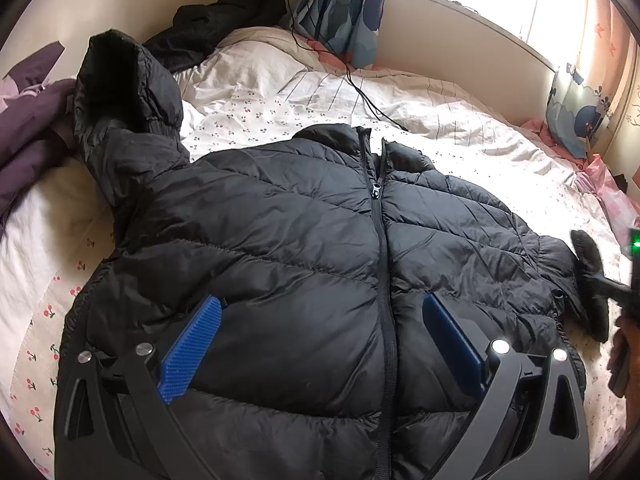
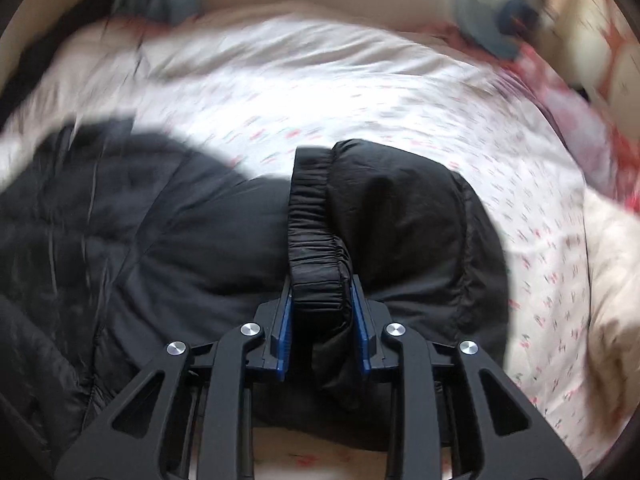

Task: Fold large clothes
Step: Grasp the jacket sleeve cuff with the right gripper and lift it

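Here, spread front-up across the bed, zipped nearly to the collar: a black puffer jacket, laid flat so the sleeves can be brought in over the chest. Over its lower front, the left gripper, blue pads wide apart, nothing between them, poised above the hem rather than pinning it; contact with the fabric hard to tell. At the jacket's right side, the right gripper, clenched on the elastic cuff of the right sleeve, cuff bunched between the pads; probably held there because the cuff is the firmest, least slippery hold on a slick quilted sleeve, and the natural handle for swinging that sleeve across the zipper. Heavy blur in the right wrist view, so finer detail lost. Opposite, the left sleeve bent upward and standing off the bed, not yet folded. Around: a purple blanket crowding that raised sleeve, a second dark garment near the far wall, a black cable trailing over the sheet beyond the collar, patterned curtains by the window. Nothing lying on the chest panel itself, so a clear landing place for the sleeve; puffiness likely to make folds spring back.
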Demonstrator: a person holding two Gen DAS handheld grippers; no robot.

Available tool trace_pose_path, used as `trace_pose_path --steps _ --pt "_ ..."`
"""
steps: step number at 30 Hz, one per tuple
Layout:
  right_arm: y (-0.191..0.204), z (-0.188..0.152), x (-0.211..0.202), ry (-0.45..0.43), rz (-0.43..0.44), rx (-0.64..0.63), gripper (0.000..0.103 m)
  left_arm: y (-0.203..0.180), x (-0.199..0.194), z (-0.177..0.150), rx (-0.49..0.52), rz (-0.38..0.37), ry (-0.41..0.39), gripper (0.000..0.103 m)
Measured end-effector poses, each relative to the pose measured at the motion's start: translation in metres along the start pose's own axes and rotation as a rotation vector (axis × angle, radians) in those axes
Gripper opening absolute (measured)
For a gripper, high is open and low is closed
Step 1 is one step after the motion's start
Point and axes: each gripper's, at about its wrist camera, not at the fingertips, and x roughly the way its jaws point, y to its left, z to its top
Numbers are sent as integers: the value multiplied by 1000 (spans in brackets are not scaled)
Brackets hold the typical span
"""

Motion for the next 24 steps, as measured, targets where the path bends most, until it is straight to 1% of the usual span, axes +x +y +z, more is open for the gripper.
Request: trace_pose_path --steps 1,2,3,5,6,7,8,9,10,11,12,13,14,15,17,18,19,21,22,23,24 --pt "-21 0 -10 -27 13 57 24 1 1 0 0 5 7 97" --pt "-55 -1 -25 -73 26 145 24 2 1 0 -2 8 11 97" --pt "-78 -2 -37 -103 25 204 24 2 1 -1 -5 10 14 97" --pt "-140 -10 -59 -171 4 370 24 3 3 -1 -10 13 24 97" --pt "-179 -20 -69 -196 -12 484 25 3 5 -2 -12 16 32 97" --pt "-210 -32 -73 -199 -36 577 28 3 6 -2 -16 14 39 97" --pt "-236 -44 -74 -185 -59 651 34 2 8 -2 -20 13 46 97" --pt "-261 -59 -74 -150 -69 727 38 1 10 -2 -22 13 52 97" --pt "-277 -74 -72 -119 -61 779 46 1 11 -2 -23 15 57 97" --pt "-285 -86 -71 -98 -32 813 58 0 12 -2 -27 13 61 97" --pt "-290 -99 -68 -91 30 839 62 -1 13 -3 -31 10 66 97" --pt "-291 -110 -65 -93 97 854 69 -2 14 -3 -33 8 70 97" --pt "-288 -118 -60 -87 154 869 73 -3 15 -3 -33 7 73 97" --pt "-285 -129 -55 -70 198 888 73 -4 16 -4 -31 7 74 97" --pt "-277 -144 -41 -47 260 923 74 -6 17 -5 -25 10 78 97" --pt "-274 -146 -33 -39 273 922 74 -7 18 -5 -24 10 79 97" --pt "-270 -147 -27 -37 269 915 74 -7 18 -5 -23 8 79 97" --pt "-266 -141 -19 -72 249 891 74 -6 17 -5 -27 4 81 97" --pt "-264 -137 -17 -98 238 873 70 -5 16 -4 -31 0 81 97" --pt "-264 -130 -12 -124 235 852 43 -4 16 -4 -34 -2 81 97" --pt "-262 -118 -5 -121 220 824 21 -3 16 -3 -37 -4 78 97"
